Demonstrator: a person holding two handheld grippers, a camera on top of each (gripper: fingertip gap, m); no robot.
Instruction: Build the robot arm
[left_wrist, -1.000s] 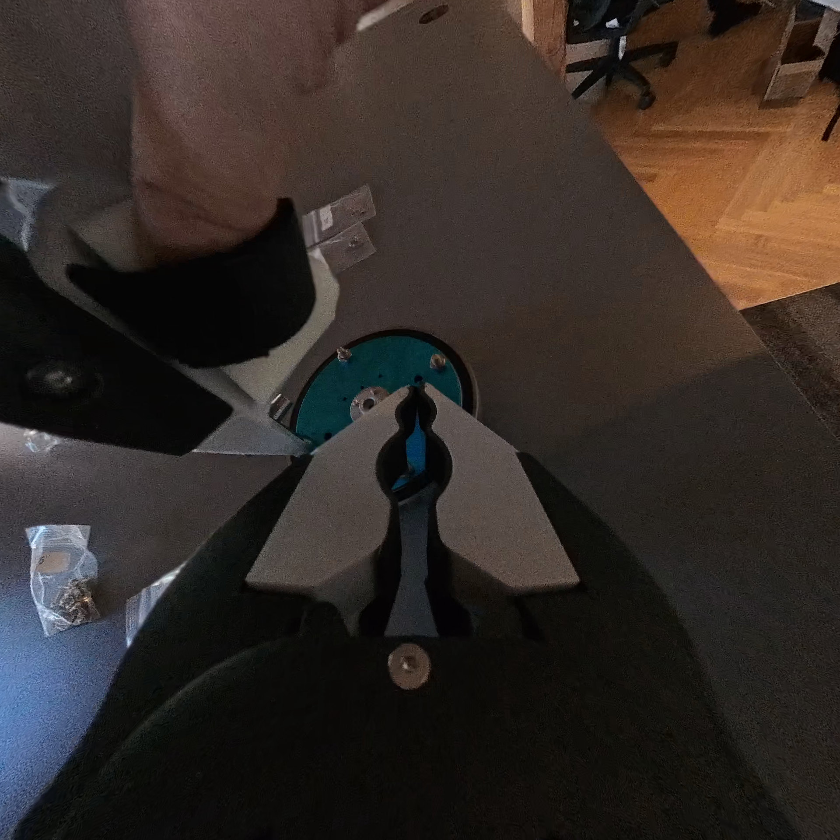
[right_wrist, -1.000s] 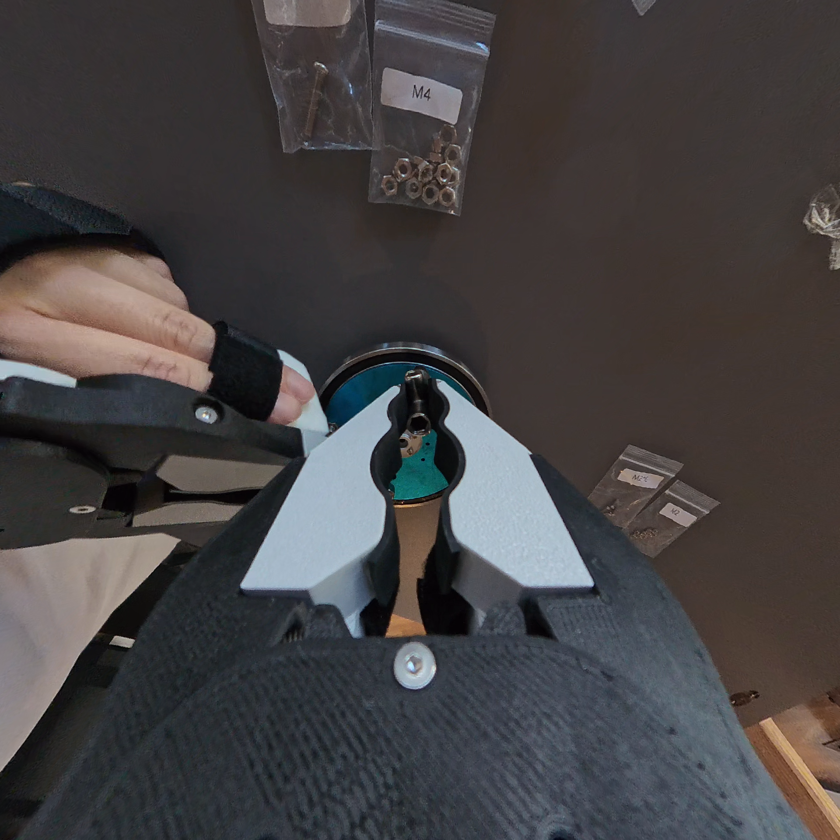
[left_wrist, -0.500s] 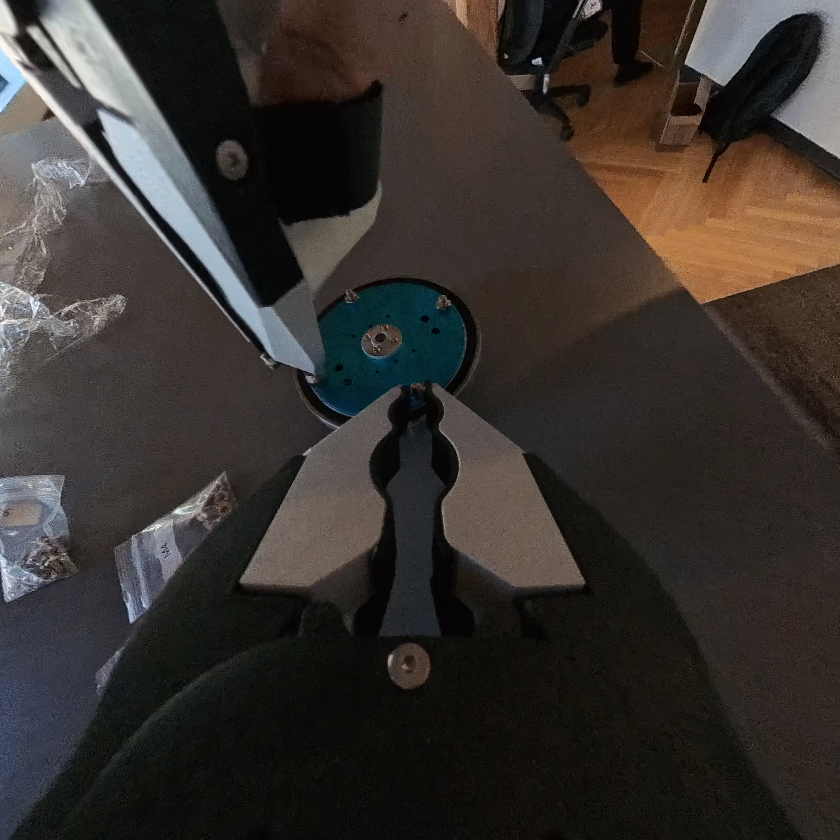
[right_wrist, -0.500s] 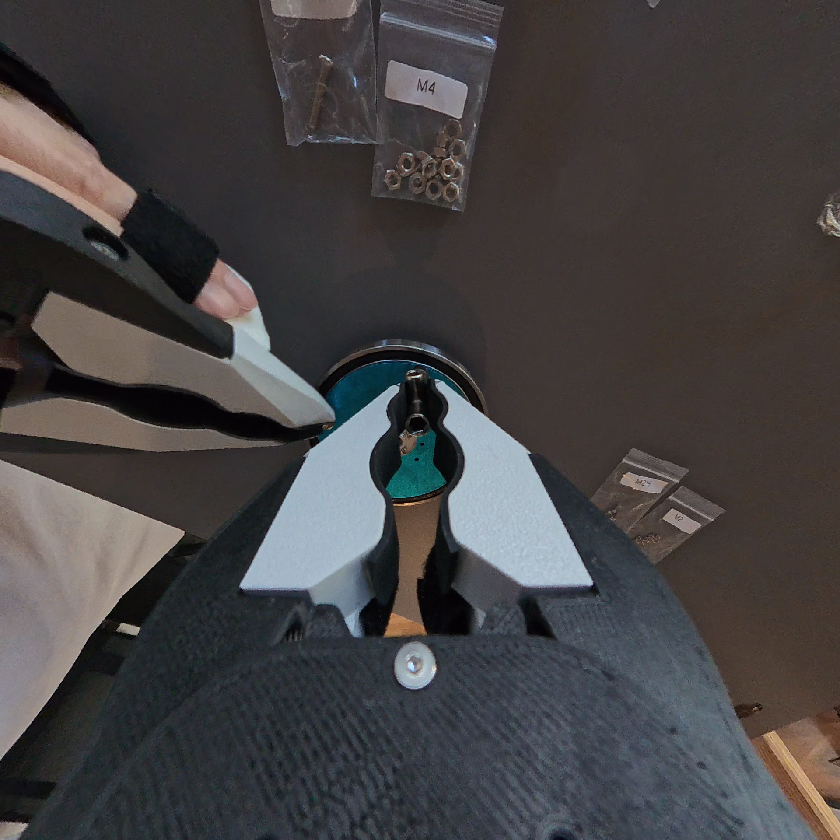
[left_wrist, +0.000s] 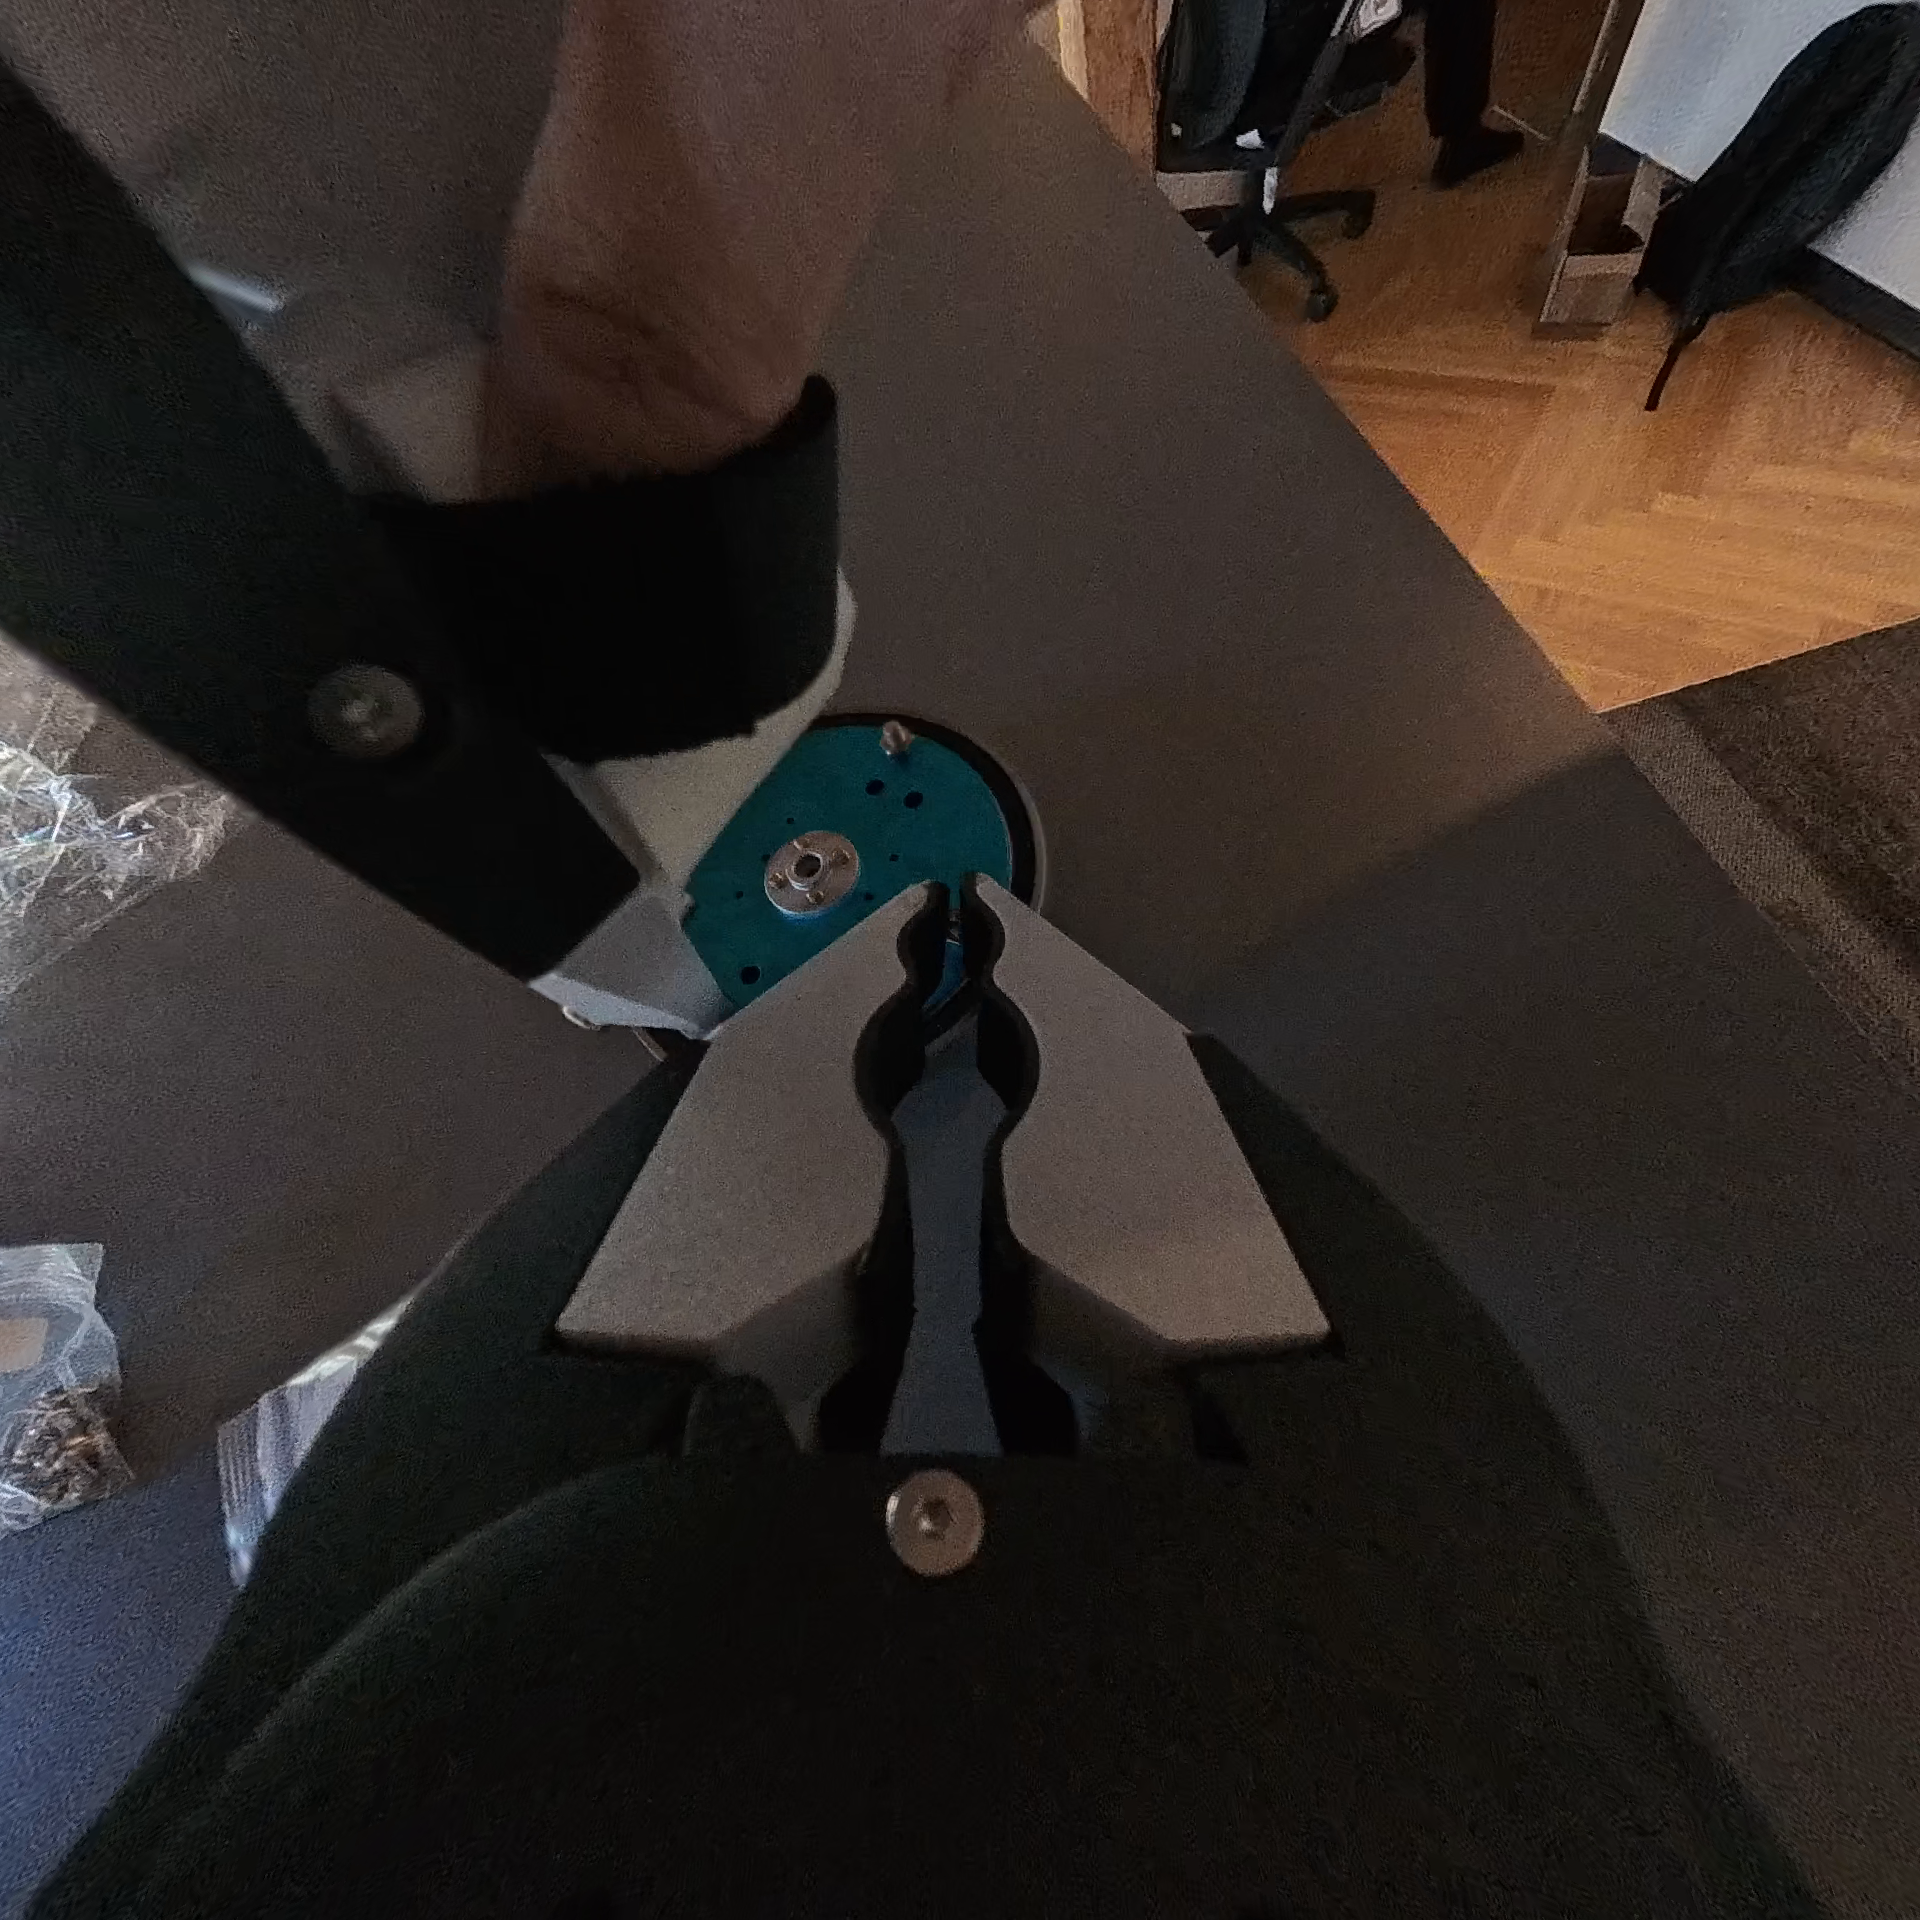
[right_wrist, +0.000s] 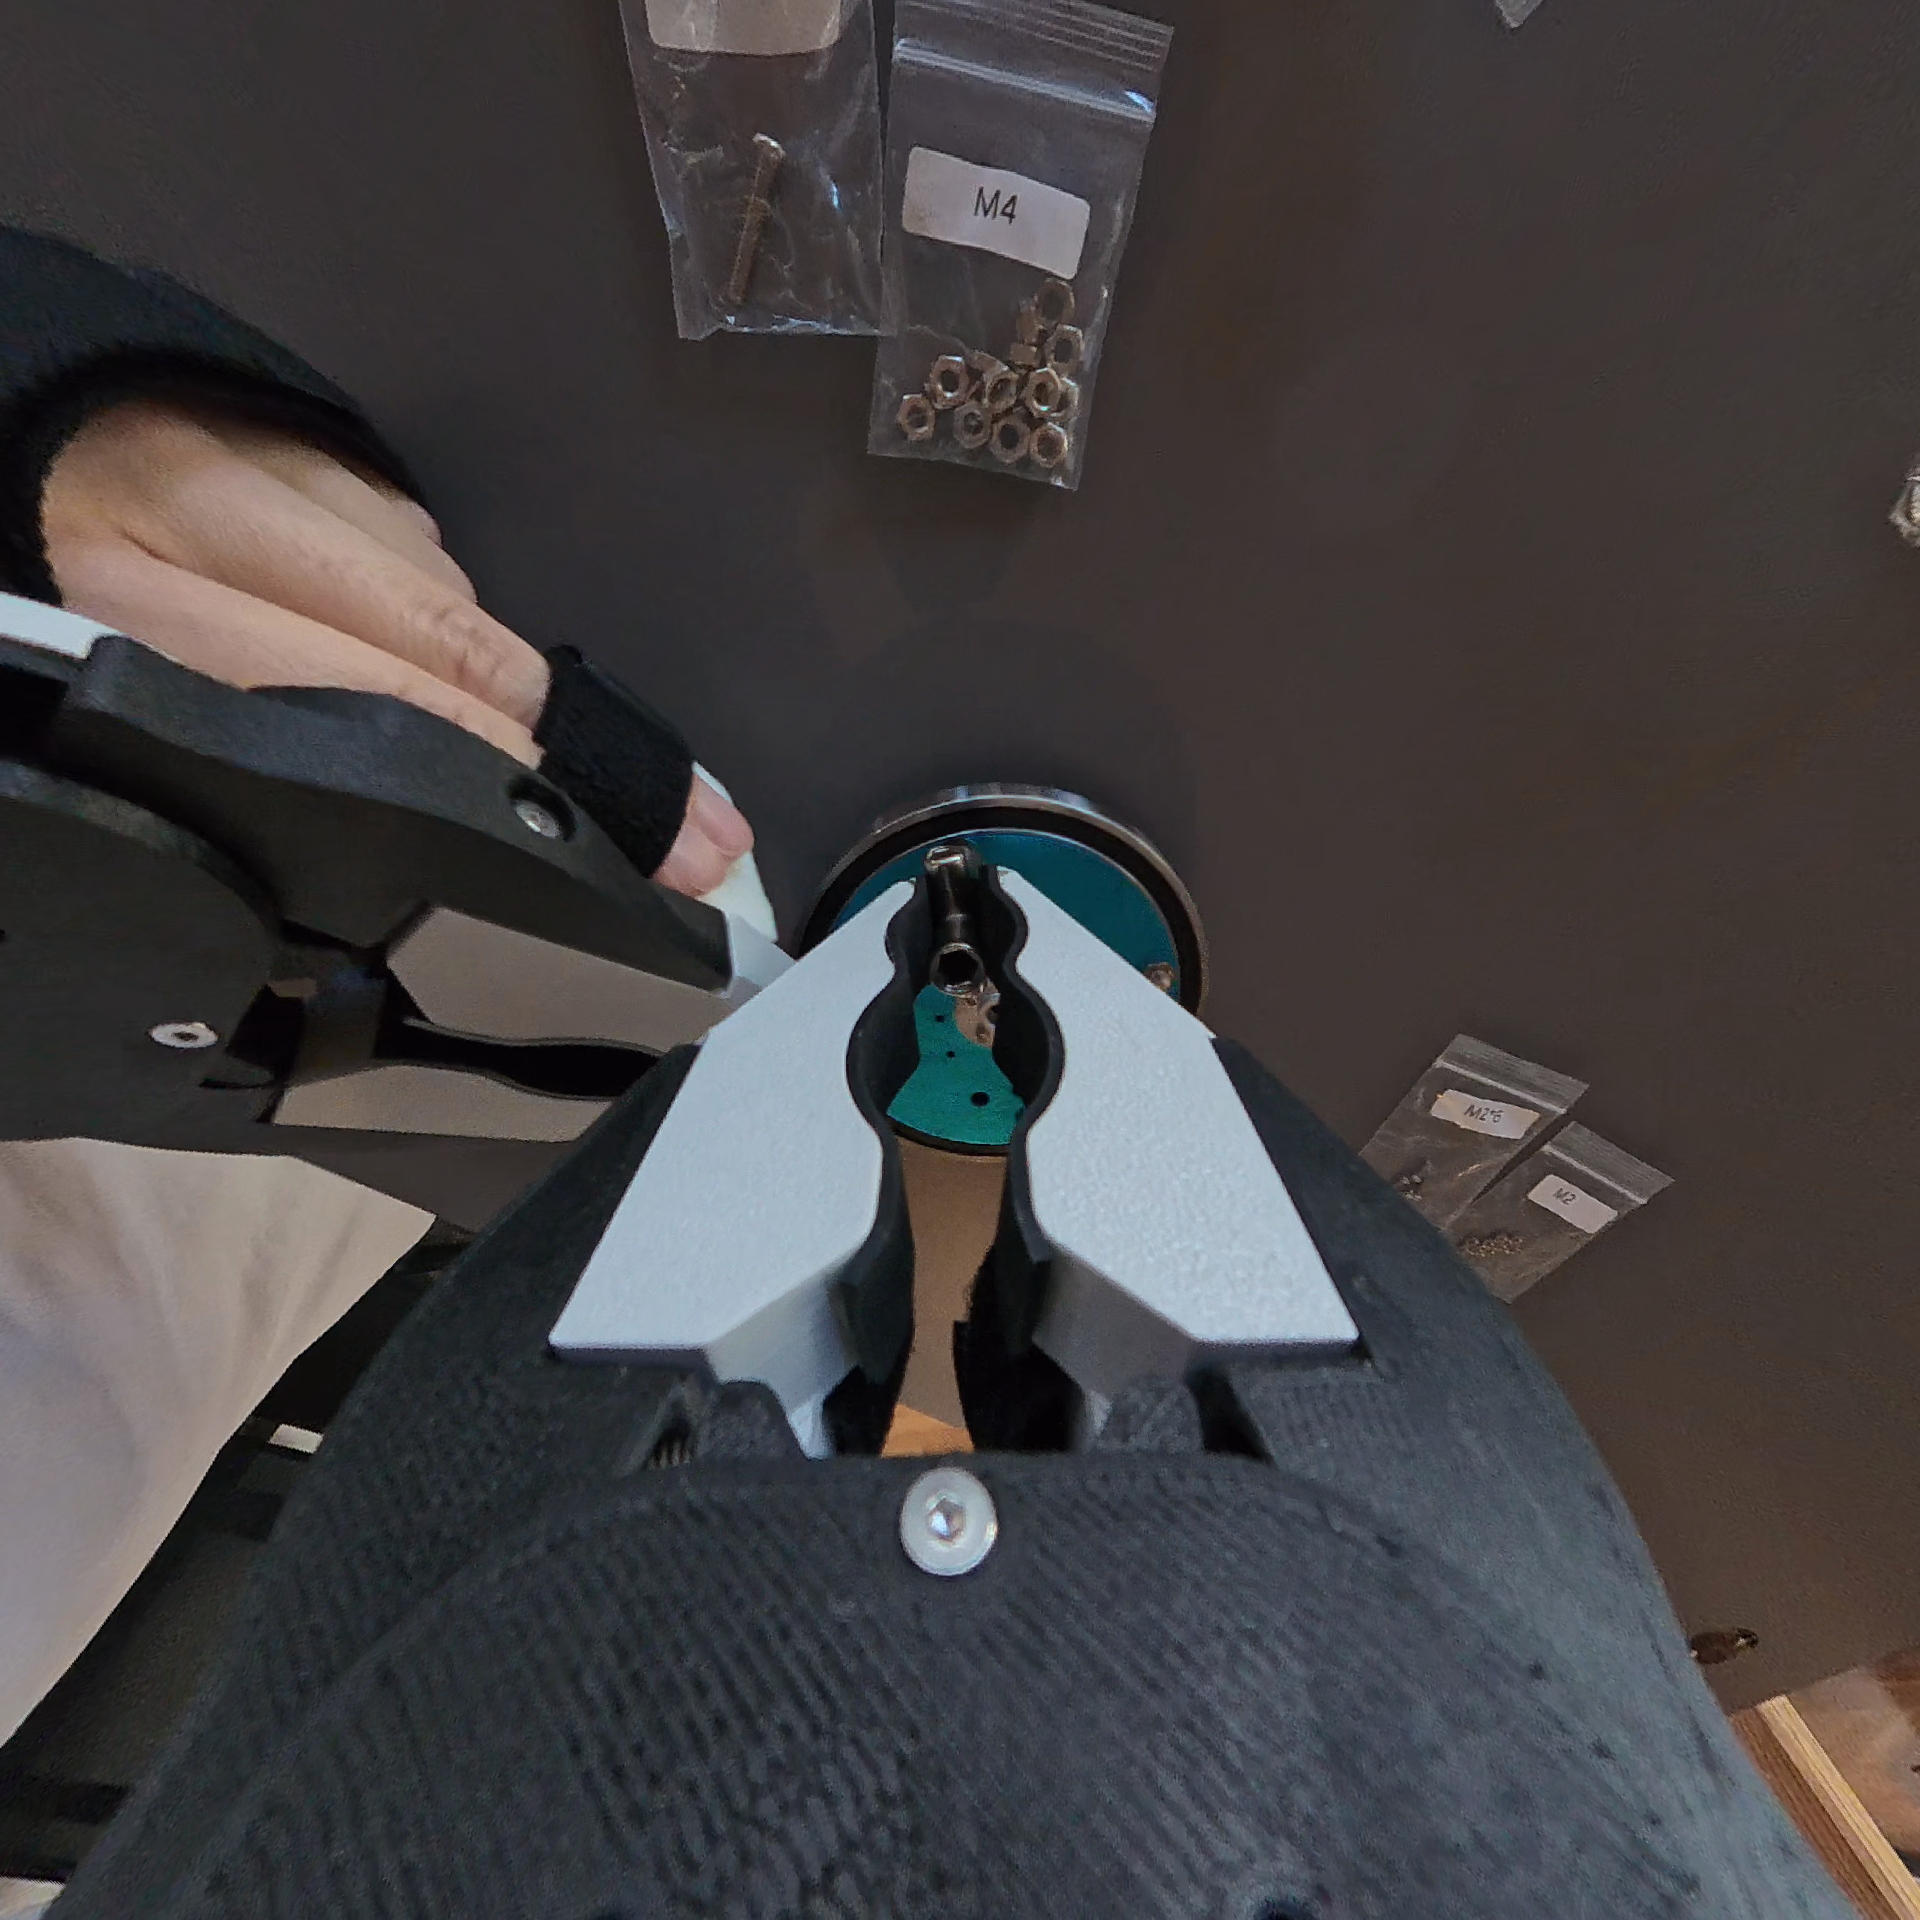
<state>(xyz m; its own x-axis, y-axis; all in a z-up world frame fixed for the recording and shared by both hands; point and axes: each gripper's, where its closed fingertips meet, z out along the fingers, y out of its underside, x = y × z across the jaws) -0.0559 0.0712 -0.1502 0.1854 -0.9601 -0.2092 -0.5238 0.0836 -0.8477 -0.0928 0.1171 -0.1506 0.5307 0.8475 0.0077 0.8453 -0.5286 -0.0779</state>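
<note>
1. The dark tabletop (right_wrist: 1455, 623) is carrying everything, with a wooden floor showing beyond its edge in the left wrist view.
2. The right tool (right_wrist: 951, 883) is clenching a dark bolt (right_wrist: 948, 935) between its tips and is holding it just over the far part of the round teal disc (right_wrist: 1101, 914).
3. The left tool (left_wrist: 951, 888) is reaching to the disc's near rim with its jaws drawn almost together. Only a slim gap is showing, and I cannot tell whether they are pinching the rim or nothing at all.
4. A hand (right_wrist: 270, 582) with a black strap over one finger is working the left tool.
5. The teal disc is lying flat in a dark ring near the middle of the tabletop, between the two tools.
6. Clear bags are lying well apart from the disc: one of nuts (right_wrist: 987, 343), one with a long screw (right_wrist: 764, 208) beside it, and two small ones (right_wrist: 1507, 1164) off to the side.
7. A metal hub (left_wrist: 810, 873) is sitting at the disc's centre.
8. A small stud (left_wrist: 894, 740) is already standing at the disc's edge, while other holes are lying open.
</note>
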